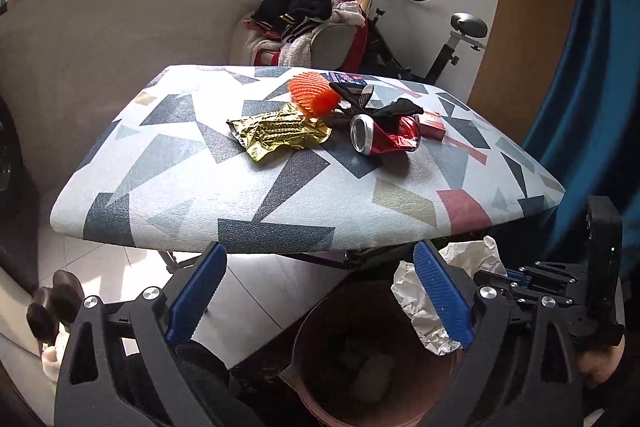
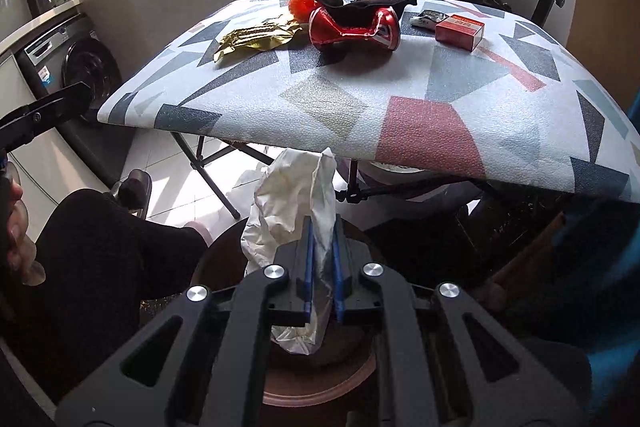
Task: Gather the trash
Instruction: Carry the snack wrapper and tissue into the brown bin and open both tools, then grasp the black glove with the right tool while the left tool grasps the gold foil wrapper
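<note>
My right gripper (image 2: 322,247) is shut on a crumpled white tissue (image 2: 292,195) and holds it above a brown bin (image 2: 320,387) under the table's near edge. In the left wrist view the tissue (image 1: 420,303) hangs over the bin (image 1: 360,359), with the right gripper's body (image 1: 560,291) beside it. My left gripper (image 1: 320,287) is open and empty, just above the bin. On the patterned table (image 1: 200,187) lie a gold wrapper (image 1: 280,131), a crushed red can (image 1: 384,137), an orange foam net (image 1: 314,93), a red box (image 1: 432,125) and a black sock (image 1: 396,111).
A blue box (image 1: 348,78) and a small dark wrapper (image 2: 430,17) lie at the table's far side. A chair piled with clothes (image 1: 312,19) and an exercise bike (image 1: 440,39) stand behind. A washing machine (image 2: 72,67) is at the left. A person's leg (image 2: 112,251) is near the bin.
</note>
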